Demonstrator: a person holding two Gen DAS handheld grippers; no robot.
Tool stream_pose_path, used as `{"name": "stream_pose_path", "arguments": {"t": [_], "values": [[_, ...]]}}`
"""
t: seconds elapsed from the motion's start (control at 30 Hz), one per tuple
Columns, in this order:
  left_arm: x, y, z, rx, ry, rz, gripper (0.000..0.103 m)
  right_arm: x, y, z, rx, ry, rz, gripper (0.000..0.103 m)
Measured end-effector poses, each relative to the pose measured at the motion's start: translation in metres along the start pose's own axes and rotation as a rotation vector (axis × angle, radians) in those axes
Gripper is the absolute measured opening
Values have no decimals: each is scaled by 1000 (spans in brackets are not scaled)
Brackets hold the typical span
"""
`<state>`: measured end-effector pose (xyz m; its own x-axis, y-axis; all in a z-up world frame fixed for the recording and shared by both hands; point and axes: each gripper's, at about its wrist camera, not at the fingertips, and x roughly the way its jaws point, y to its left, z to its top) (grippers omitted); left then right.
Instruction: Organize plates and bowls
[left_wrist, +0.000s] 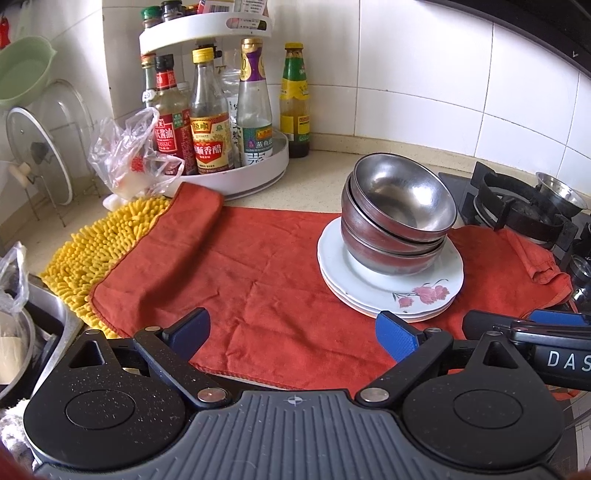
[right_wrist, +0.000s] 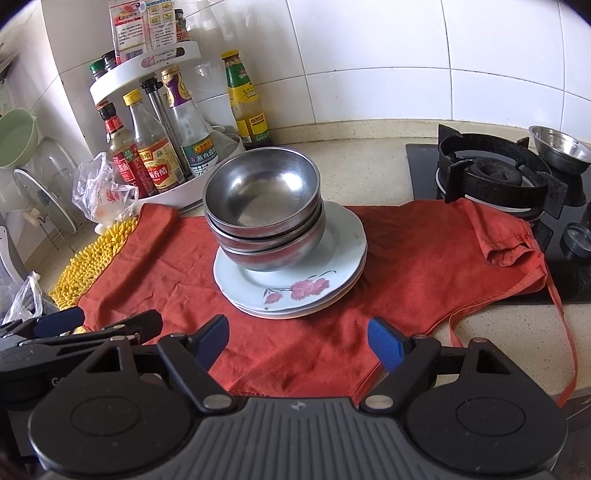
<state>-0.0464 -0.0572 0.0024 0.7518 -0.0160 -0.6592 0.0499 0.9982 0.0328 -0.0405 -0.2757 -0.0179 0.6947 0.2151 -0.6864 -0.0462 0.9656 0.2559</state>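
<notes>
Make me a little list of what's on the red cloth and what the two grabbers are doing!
bowls: metal bowls nested in one stack, on the plates
plates: white plates stacked on the red cloth; top one has pink flowers
left gripper: jaws open, holding nothing
right gripper: jaws open, holding nothing

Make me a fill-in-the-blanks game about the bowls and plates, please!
1. The metal bowls sit stacked on top of the white ____.
2. The top plate has pink ____ painted on it.
3. The whole pile rests on a ____ cloth.
4. Both the left gripper and the right gripper hold ____.

Missing words: plates; flowers; red; nothing
</notes>
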Motion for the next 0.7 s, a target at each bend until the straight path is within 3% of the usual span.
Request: {"name": "stream_pose_path", "arguments": {"t": [0.53, 0.7], "values": [[-3, 5, -2, -17, -16, -4, 101, -3, 2, 0, -6, -9, 10, 82], [-7, 4, -3, 0, -60, 2, 103, -5, 2, 0, -1, -17, 20, 82]]}}
